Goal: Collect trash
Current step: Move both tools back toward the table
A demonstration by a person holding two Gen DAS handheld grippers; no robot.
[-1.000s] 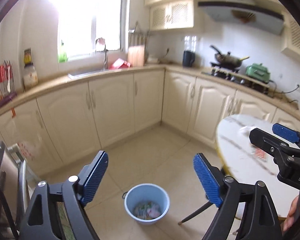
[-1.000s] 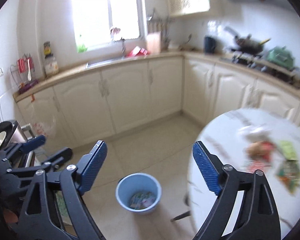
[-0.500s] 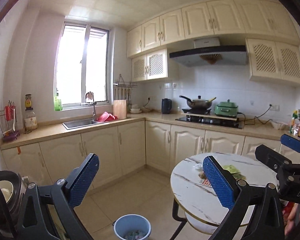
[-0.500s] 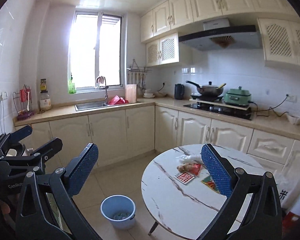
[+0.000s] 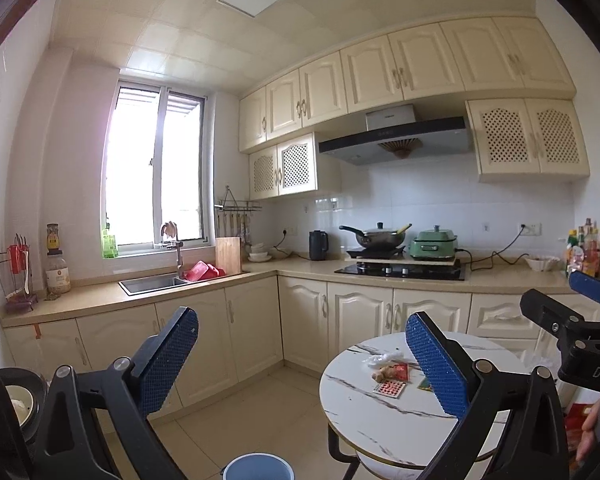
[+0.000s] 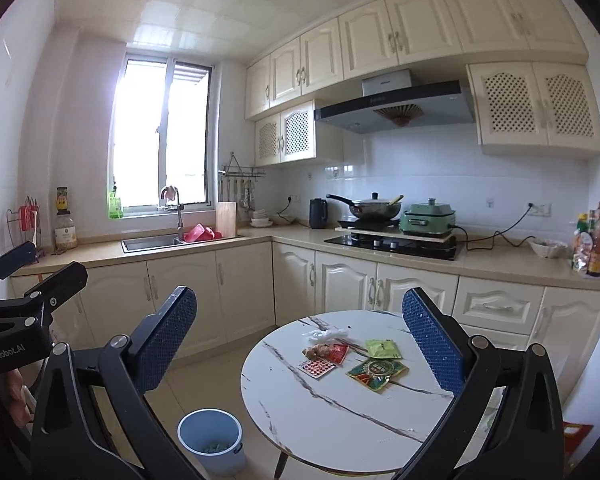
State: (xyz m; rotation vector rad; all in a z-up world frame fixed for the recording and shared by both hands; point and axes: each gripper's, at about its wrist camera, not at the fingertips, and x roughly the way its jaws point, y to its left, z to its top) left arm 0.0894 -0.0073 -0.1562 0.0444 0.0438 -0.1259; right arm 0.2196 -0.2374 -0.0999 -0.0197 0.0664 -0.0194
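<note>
Several bits of trash lie on the round white marble table (image 6: 340, 420): a crumpled clear wrapper (image 6: 324, 334), a red packet (image 6: 336, 353), a red-dotted card (image 6: 317, 368), a green packet (image 6: 383, 348) and a green-and-red packet (image 6: 376, 372). The blue bin (image 6: 211, 440) stands on the floor left of the table, with scraps inside. My right gripper (image 6: 300, 338) is open and empty, pointing level, short of the table. My left gripper (image 5: 302, 360) is open and empty too, further back and to the left. In the left wrist view the red packet (image 5: 398, 371) and the bin's rim (image 5: 258, 467) show.
L-shaped counter with cream cabinets (image 6: 240, 292), a sink (image 6: 152, 242), a hob with a wok (image 6: 374, 206) and a green cooker (image 6: 428, 216). Bottles (image 6: 594, 244) stand at the far right. A dark pot (image 5: 18, 400) sits at the left. Tiled floor lies between table and cabinets.
Both grippers tilted up from the floor and bin to level and drew back; the table and its trash came into fuller view. Both pairs of jaws spread slightly wider.
</note>
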